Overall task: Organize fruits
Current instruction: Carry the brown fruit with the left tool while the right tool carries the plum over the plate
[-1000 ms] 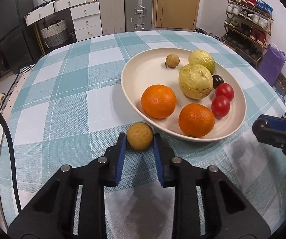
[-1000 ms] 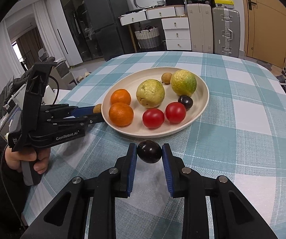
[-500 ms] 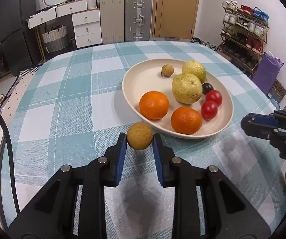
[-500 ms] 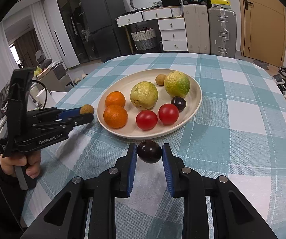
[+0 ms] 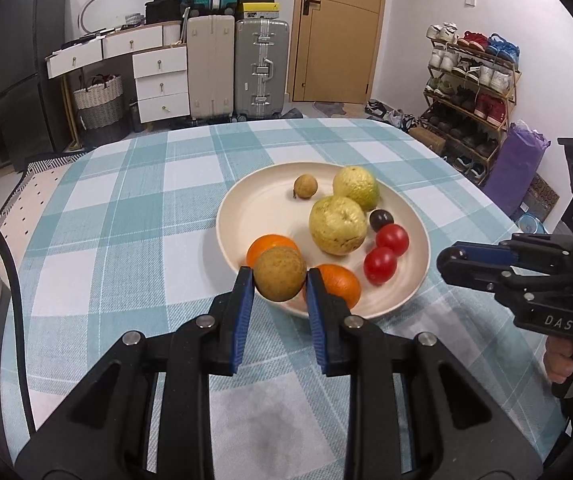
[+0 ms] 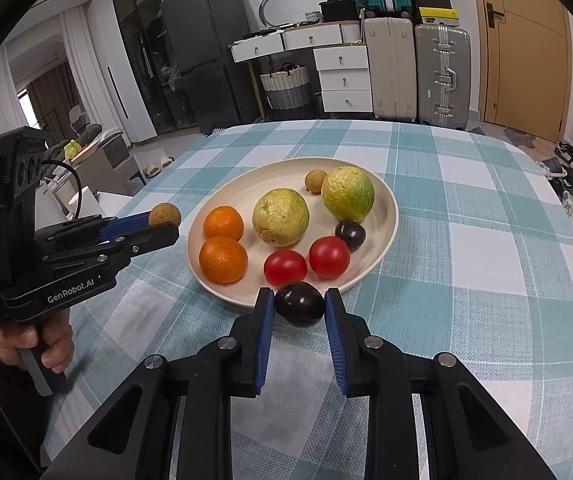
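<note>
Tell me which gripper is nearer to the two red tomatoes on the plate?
Right. The right gripper, shut on a dark plum, sits just before the tomatoes; the left gripper is beyond the oranges.

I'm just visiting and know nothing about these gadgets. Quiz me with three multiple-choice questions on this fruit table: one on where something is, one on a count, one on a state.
1. Where does the small brown fruit on the plate lie?
A. far side, beside the greener guava
B. between the oranges
C. on the cloth

2. How many red tomatoes are on the plate?
A. one
B. two
C. four

3. What is the right gripper doing?
A. gaping empty
B. resting on the plate
C. clamping a dark plum

Answers: 1 A, brown fruit touches guava. 2 B, tomatoes. 3 C, pads press the plum.
</note>
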A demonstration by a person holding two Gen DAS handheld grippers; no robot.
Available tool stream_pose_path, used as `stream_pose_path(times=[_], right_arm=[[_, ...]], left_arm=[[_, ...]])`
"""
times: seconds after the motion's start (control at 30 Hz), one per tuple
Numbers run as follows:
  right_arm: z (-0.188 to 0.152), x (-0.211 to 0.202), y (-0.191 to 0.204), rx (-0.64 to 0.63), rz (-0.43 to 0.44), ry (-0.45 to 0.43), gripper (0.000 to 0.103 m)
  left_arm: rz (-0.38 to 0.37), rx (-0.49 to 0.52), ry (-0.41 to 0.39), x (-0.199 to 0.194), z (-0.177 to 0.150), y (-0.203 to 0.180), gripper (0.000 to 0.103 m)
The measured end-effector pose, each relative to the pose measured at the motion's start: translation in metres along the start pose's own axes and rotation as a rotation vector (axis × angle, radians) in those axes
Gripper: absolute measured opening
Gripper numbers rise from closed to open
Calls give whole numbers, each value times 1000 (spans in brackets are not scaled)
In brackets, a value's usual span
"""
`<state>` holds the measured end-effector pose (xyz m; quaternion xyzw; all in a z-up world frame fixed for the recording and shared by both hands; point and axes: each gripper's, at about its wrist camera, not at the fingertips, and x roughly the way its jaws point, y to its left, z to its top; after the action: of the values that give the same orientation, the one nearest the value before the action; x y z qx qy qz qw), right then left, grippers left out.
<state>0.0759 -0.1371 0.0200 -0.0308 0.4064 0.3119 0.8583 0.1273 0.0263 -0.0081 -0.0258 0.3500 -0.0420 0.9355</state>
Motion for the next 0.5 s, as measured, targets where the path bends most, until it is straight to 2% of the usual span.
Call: stream_pose_path(times=[0.5], right_arm=[[23,19,-10,20,-17,-17,27]], left_arm=[[-4,-12,0,24,21,-5,24]])
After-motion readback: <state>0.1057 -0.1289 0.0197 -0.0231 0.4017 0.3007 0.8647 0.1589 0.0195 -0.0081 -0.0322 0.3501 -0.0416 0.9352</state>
